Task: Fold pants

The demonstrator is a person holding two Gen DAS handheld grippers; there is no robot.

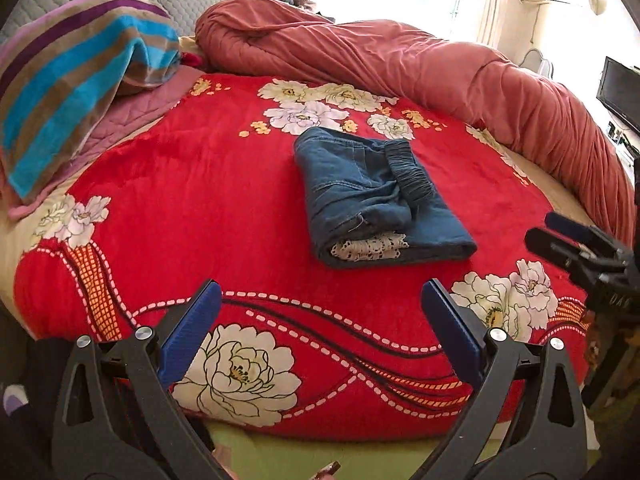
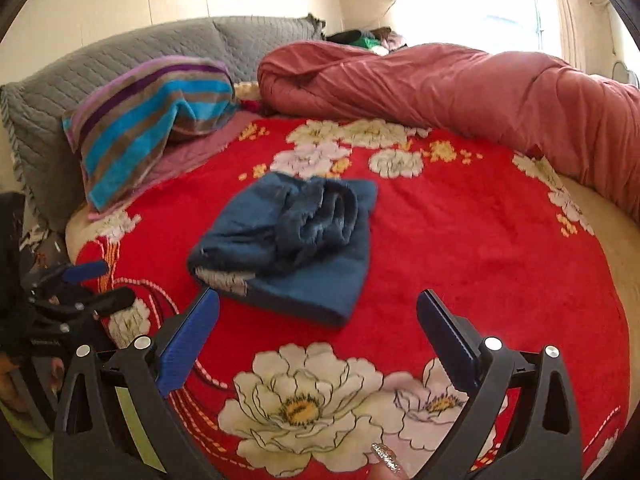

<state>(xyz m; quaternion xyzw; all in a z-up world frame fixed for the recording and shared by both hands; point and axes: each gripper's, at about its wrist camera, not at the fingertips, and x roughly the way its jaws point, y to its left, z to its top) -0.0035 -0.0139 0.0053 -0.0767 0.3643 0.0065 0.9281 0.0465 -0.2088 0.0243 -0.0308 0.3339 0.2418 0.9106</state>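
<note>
Denim pants (image 1: 376, 196) folded, waistband far-right.

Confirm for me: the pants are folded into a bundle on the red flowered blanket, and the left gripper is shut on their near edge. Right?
Not quite. The left gripper is open, its jaws spread and clear of the pants, as the left wrist view shows. The pants do lie folded in a bundle on the red flowered blanket.

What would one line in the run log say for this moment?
pants: folded, lying on red blanket | left gripper: jaws open, empty | right gripper: jaws open, empty | neither touching pants
</note>
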